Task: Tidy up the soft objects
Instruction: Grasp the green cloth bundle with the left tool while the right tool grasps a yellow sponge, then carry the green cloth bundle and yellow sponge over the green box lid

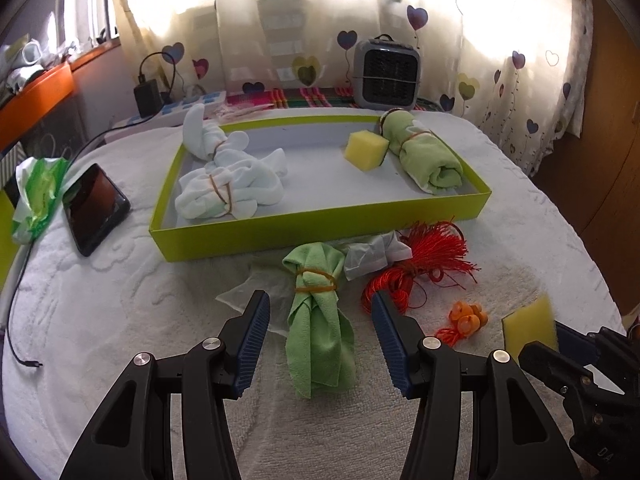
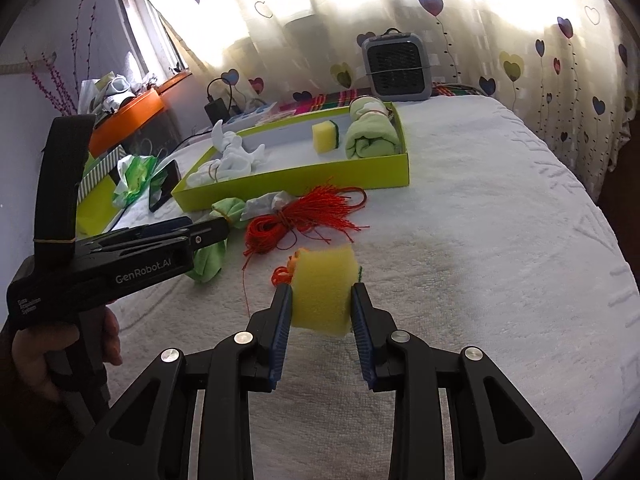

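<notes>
A green cloth bundle (image 1: 316,320) tied with a rubber band lies on the white bedspread. My left gripper (image 1: 319,296) is open, with one finger on each side of the bundle and neither pad touching it. My right gripper (image 2: 321,286) is shut on a yellow sponge (image 2: 322,296), held just above the bedspread. In the left wrist view that sponge (image 1: 530,328) shows at the right edge. The lime-green tray (image 1: 320,232) holds white cloth bundles (image 1: 224,192), a second yellow sponge (image 1: 366,152) and a rolled green towel (image 1: 428,156).
In front of the tray lie a grey-white cloth (image 1: 372,256), a red string bundle (image 1: 424,264) and a small orange cord piece (image 1: 466,316). A phone (image 1: 96,208) and a green plastic bag (image 1: 38,196) sit to the left. A small grey fan (image 1: 386,72) stands behind the tray.
</notes>
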Demonstrator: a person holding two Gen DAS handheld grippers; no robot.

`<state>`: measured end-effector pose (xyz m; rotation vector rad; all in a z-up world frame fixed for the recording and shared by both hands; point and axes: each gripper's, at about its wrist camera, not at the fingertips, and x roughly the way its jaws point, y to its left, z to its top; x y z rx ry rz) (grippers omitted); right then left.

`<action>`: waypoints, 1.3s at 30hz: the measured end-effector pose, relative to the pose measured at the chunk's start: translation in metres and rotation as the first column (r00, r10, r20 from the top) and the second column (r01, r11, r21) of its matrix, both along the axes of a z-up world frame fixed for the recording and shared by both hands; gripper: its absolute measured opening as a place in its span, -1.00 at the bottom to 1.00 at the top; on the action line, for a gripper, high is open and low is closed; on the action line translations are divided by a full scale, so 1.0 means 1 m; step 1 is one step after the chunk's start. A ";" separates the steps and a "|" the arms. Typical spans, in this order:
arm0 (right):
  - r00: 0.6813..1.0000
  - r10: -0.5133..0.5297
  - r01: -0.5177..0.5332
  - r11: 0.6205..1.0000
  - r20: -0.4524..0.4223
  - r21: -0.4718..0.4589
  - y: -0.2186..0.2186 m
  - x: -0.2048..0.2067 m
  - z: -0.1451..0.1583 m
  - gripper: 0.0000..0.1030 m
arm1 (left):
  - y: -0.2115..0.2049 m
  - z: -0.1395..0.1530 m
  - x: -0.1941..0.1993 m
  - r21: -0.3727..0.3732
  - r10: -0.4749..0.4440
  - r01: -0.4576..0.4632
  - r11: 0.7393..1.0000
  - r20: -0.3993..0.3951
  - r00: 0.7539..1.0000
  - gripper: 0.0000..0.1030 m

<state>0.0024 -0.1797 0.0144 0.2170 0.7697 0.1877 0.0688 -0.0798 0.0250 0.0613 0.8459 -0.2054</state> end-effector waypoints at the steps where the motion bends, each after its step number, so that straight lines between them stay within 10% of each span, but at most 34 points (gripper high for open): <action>1: 1.000 0.000 0.000 1.000 -0.002 -0.001 -0.001 0.001 0.000 -0.40 | -0.001 -0.001 0.002 0.004 0.001 -0.001 1.000 -0.003 1.000 0.01; 13: 1.000 -0.007 0.007 0.999 -0.002 -0.037 -0.002 0.004 -0.001 -0.40 | -0.003 -0.011 0.009 0.022 -0.011 0.011 1.000 -0.024 1.000 -0.63; 39: 1.000 -0.015 0.015 0.999 0.005 -0.037 0.001 0.004 0.004 -0.40 | 0.036 0.005 -0.009 -0.139 -0.001 -0.001 0.990 -0.015 1.000 -0.66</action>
